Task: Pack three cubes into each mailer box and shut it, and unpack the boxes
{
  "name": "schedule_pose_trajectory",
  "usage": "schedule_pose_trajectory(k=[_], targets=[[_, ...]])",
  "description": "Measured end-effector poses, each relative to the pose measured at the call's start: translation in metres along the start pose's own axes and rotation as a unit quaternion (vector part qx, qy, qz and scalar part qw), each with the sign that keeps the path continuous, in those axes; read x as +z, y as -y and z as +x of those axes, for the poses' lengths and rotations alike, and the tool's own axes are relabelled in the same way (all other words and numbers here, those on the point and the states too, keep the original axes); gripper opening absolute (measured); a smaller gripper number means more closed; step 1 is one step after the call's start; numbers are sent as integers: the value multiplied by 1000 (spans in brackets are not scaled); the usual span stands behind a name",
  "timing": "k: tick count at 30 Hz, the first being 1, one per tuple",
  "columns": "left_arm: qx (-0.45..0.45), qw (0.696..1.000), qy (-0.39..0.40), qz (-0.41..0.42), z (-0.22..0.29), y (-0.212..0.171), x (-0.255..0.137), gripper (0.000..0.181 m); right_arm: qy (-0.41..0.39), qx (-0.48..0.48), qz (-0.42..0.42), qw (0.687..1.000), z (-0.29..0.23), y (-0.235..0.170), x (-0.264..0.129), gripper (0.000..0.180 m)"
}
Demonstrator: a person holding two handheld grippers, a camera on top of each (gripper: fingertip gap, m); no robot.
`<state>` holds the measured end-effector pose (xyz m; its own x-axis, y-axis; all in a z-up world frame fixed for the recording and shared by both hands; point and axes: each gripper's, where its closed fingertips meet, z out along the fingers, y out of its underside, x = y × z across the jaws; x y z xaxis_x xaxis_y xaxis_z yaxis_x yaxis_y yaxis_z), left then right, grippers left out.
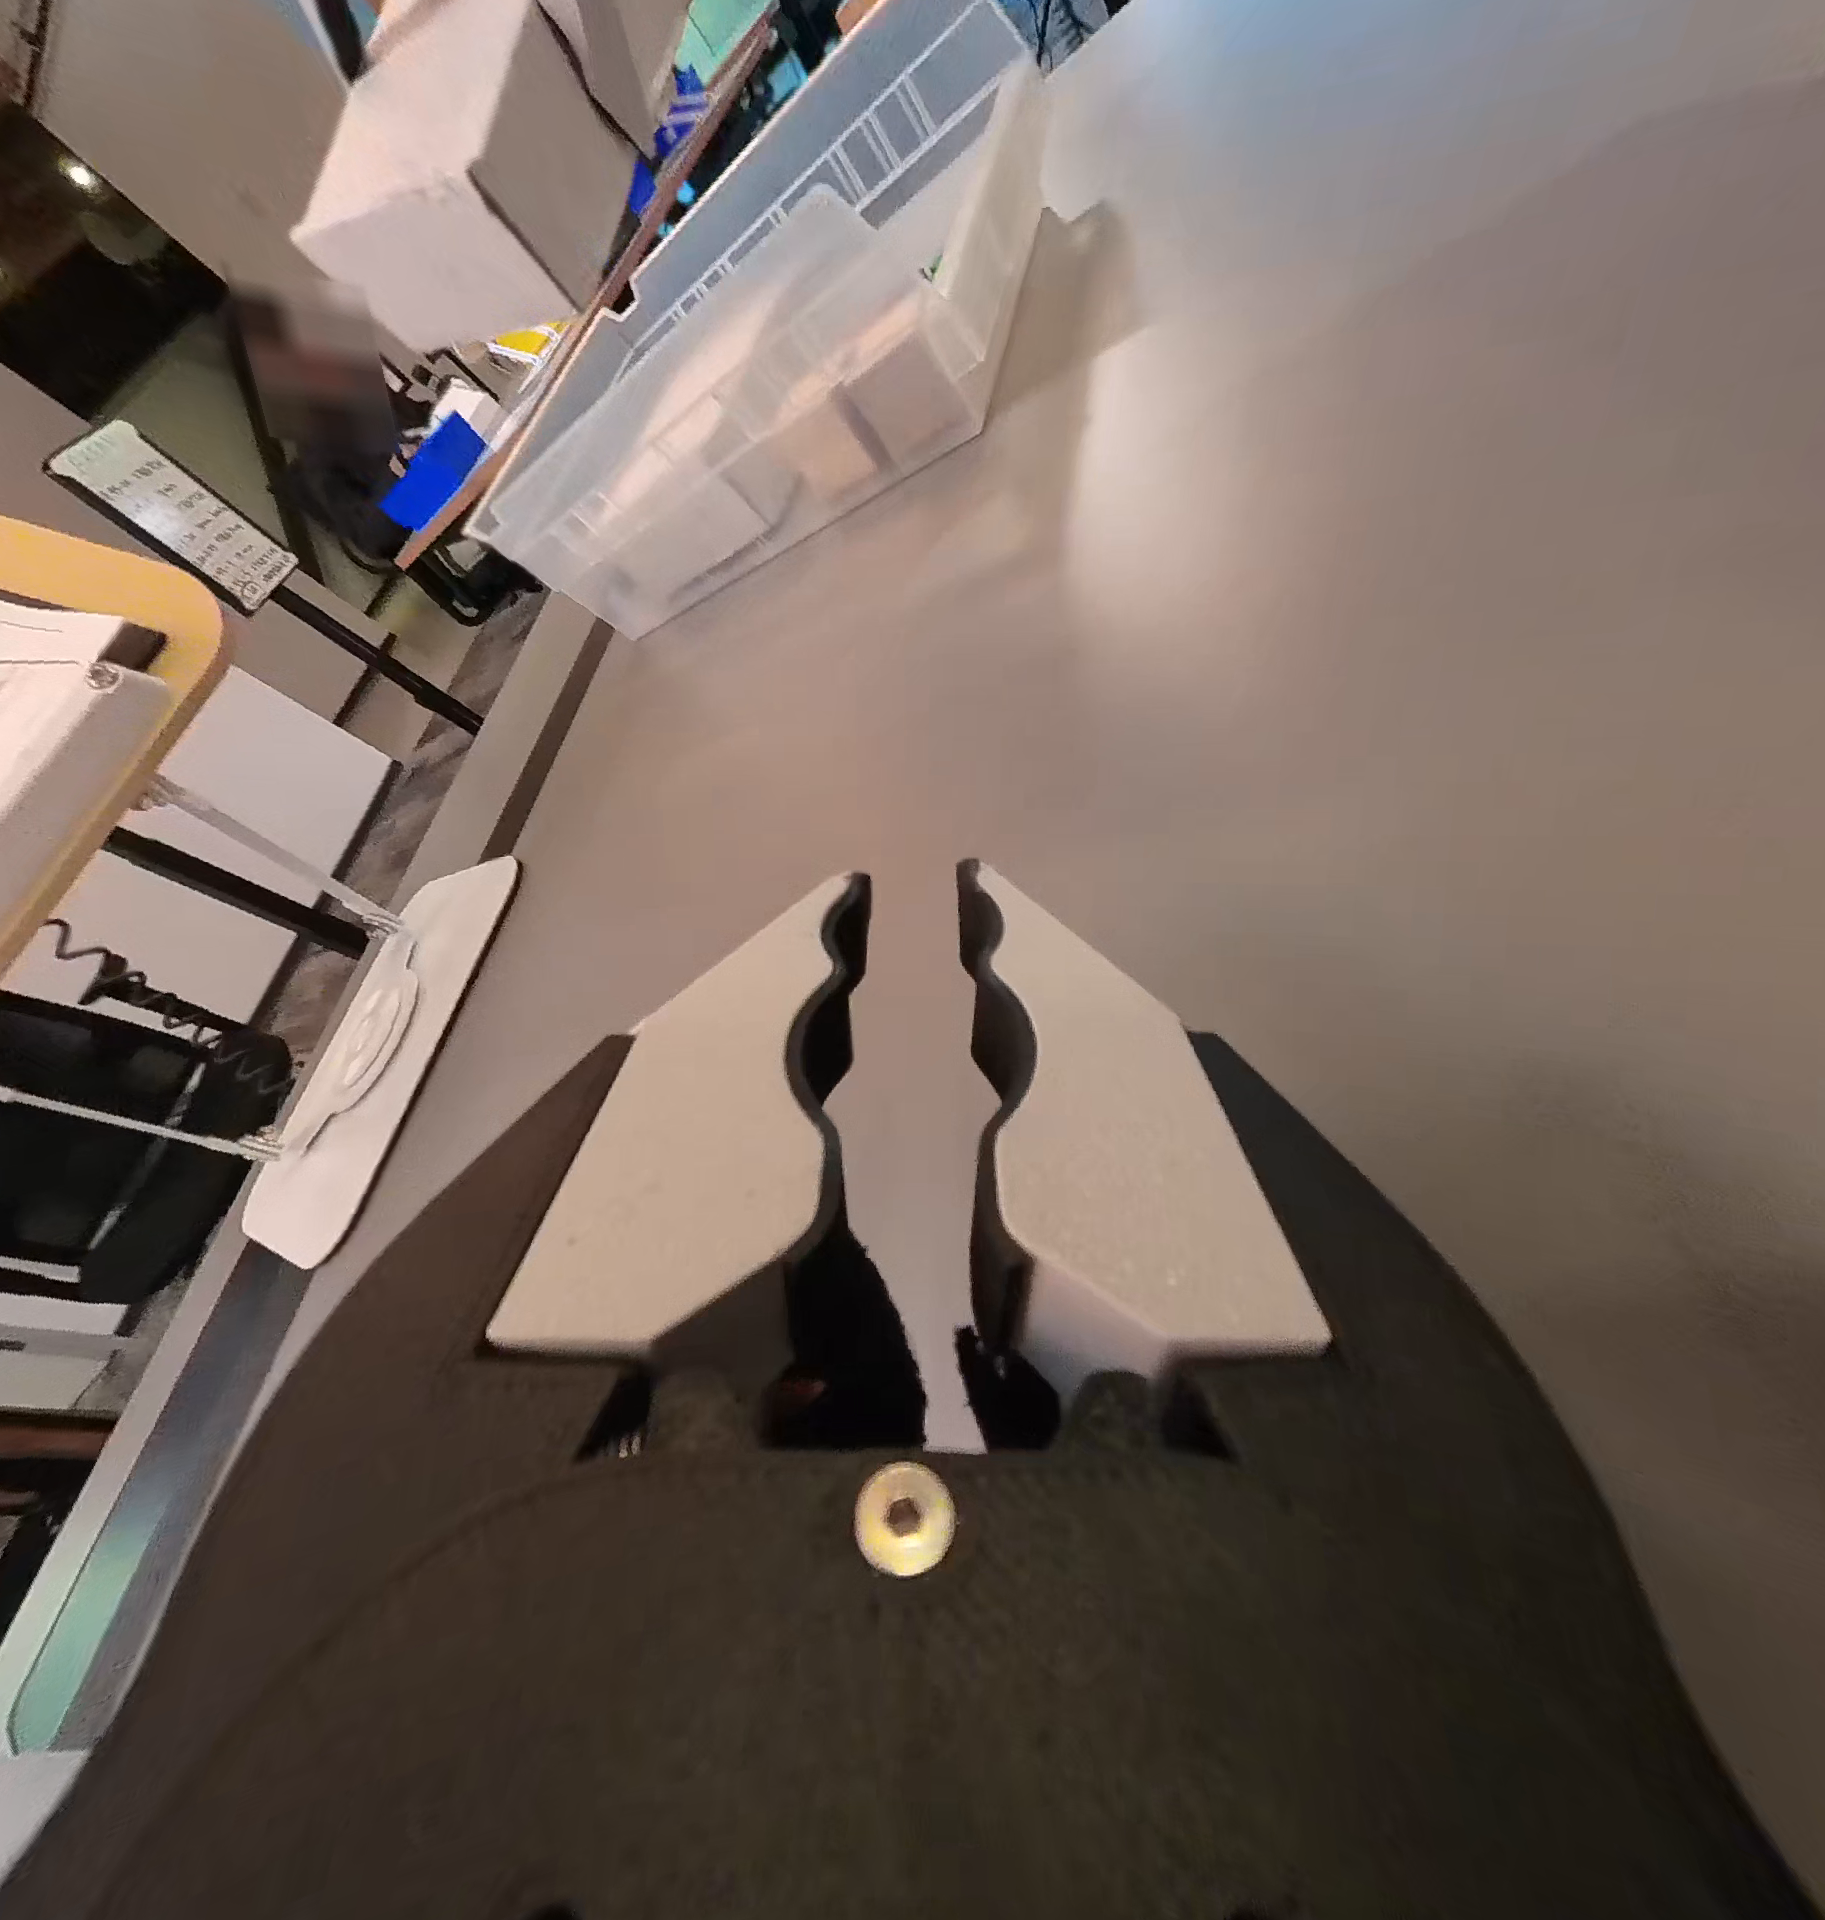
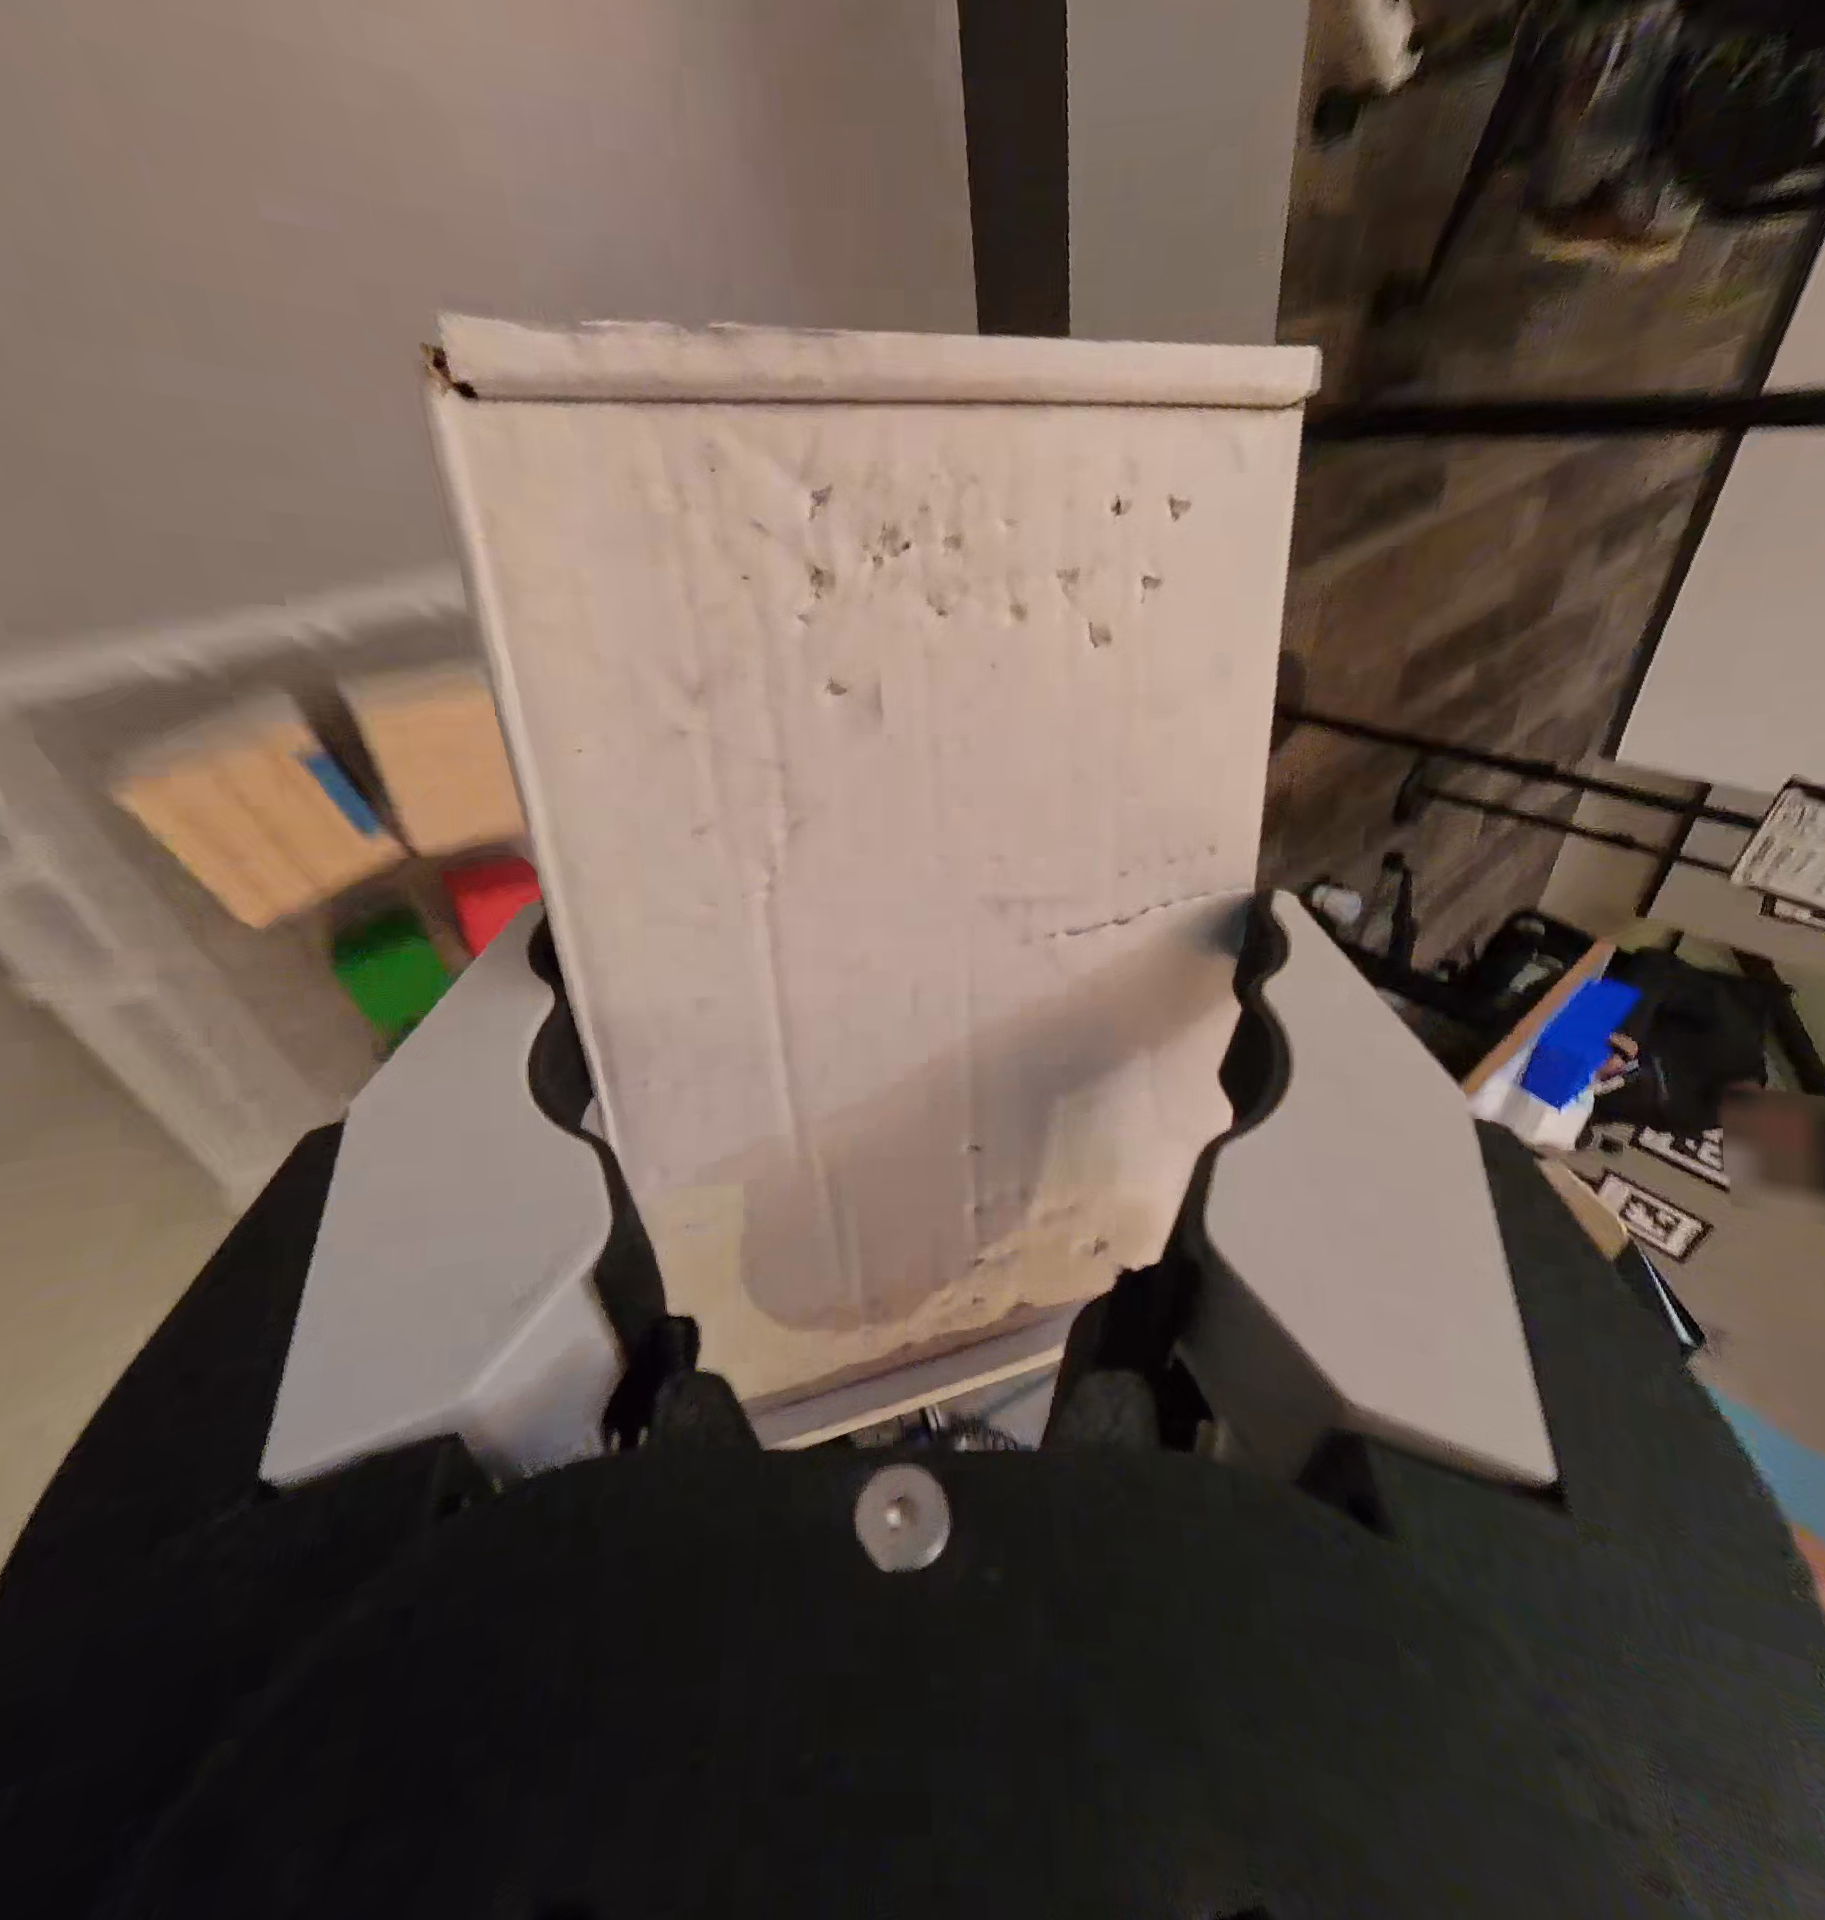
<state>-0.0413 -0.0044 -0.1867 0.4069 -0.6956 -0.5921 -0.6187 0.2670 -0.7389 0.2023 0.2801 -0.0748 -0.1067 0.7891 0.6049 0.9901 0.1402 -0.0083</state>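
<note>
Left hand-held gripper point(image 1: 913, 883): its grey fingers stand a narrow gap apart with nothing between them, low over the bare counter.
Counter point(image 1: 1407, 727): a smooth pale grey top with a soft sheen; its edge runs to the left of the left hand-held gripper.
Clear plastic bin point(image 1: 742, 416): ahead of the left hand-held gripper and slightly left, standing on the counter, with pale blocks blurred inside.
Right hand-held gripper point(image 2: 892, 925): spread wide and clamped on the two sides of a white corrugated-cardboard mailer box point(image 2: 887, 779), closed, dented and scuffed on its face.
Cubes: a red cube point(image 2: 492, 899) and a green cube point(image 2: 383, 971) show left of the right hand-held gripper, in a white bin point(image 2: 87, 883) beside light wooden blocks point(image 2: 264, 821).
Room: a plain wall point(image 2: 264, 260) behind the box, black frame bars point(image 2: 1510, 410) to the right, and a cluttered desk beyond.
</note>
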Motion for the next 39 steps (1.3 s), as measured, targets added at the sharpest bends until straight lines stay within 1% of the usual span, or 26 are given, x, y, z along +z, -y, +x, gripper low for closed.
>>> schedule_pose_trajectory(k=[2,5,7,11,13,15,17,19,23,25,27,28,31,32,34,36,39], targets=[[-6,1000,5,-3,-3,-5,2,15,11,-10,-22,1000,9,-19,20,124],[-6,1000,16,-15,-10,-13,4,16,40,-22,-52,998,10,-38,53,125],[-6,1000,20,-23,-11,-17,5,17,62,-29,-57,996,5,-41,72,125],[4,999,33,-36,-14,-22,8,19,103,-37,-36,993,-9,-34,99,125],[3,998,34,-45,-15,-27,9,19,120,-43,-55,990,-15,-41,109,124],[1,998,33,-47,-15,-29,9,19,125,-50,-73,988,-16,-45,115,125],[2,998,38,-48,-16,-29,9,22,103,-58,-86,989,-8,-48,114,125],[10,997,41,-57,-16,-32,10,26,74,-72,-90,991,-1,-48,108,120],[11,995,63,-79,-24,-39,12,44,26,-46,-82,995,10,-46,84,129],[3,992,76,-98,-29,-45,12,53,-13,-10,-66,998,19,-44,63,128],[-4,988,97,-120,-39,-53,10,55,-61,49,-55,995,29,-50,38,118],[-10,986,109,-129,-44,-57,9,55,-73,86,-48,992,29,-55,27,117],[-23,978,130,-161,-54,-69,7,55,-99,210,-10,973,21,-71,2,116],[-26,977,135,-166,-56,-70,6,55,-107,245,0,964,17,-79,-3,112],[-41,976,140,-160,-59,-67,7,55,-111,302,6,947,1,-96,-8,104],[-59,975,142,-159,-61,-65,7,55,-112,343,8,933,-18,-113,-8,105],[-58,973,147,-166,-63,-66,9,57,-122,402,-8,908,-44,-144,-2,102]])
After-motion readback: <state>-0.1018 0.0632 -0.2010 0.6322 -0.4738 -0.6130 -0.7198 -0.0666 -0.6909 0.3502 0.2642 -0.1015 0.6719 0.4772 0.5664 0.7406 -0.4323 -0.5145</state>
